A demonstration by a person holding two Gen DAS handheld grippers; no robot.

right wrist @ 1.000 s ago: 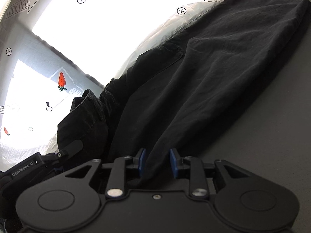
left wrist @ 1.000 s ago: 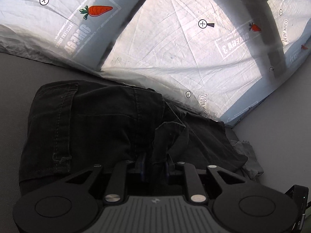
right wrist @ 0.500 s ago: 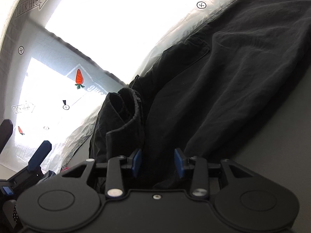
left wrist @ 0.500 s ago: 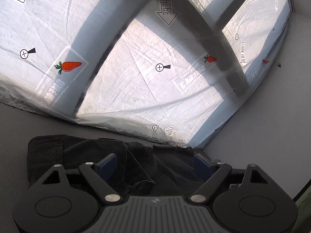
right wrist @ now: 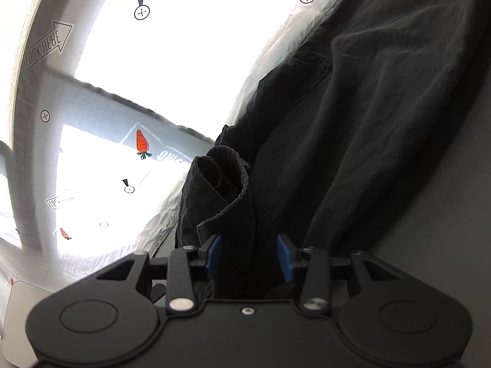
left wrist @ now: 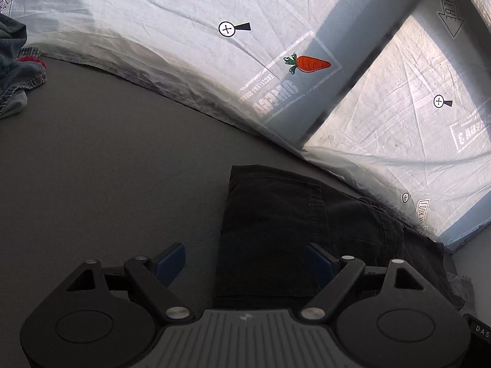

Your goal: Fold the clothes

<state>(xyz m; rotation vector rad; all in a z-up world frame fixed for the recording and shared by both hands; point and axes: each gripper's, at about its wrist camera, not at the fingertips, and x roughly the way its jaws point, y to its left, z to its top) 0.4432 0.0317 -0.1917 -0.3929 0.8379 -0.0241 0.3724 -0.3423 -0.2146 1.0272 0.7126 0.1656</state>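
Observation:
Black trousers (right wrist: 368, 116) lie stretched out on the grey table, partly over a white plastic sheet. Their waist end is folded over and bunched in the right wrist view (right wrist: 221, 190). My right gripper (right wrist: 248, 256) is open, its blue pads on either side of the bunched cloth without pinching it. In the left wrist view the folded end of the trousers (left wrist: 291, 224) lies flat at lower right. My left gripper (left wrist: 245, 263) is wide open and empty, its right pad over the cloth's edge and its left pad over bare table.
A white plastic sheet (left wrist: 276, 30) printed with carrots, arrows and cross marks covers the far side of the grey table (left wrist: 107, 153). A heap of blue denim and red cloth (left wrist: 15, 61) lies at the far left.
Both grippers have opened and let go of the black trousers. The left gripper has swung left, so more bare table shows. The right gripper has opened wider and moved closer over the bunched waist.

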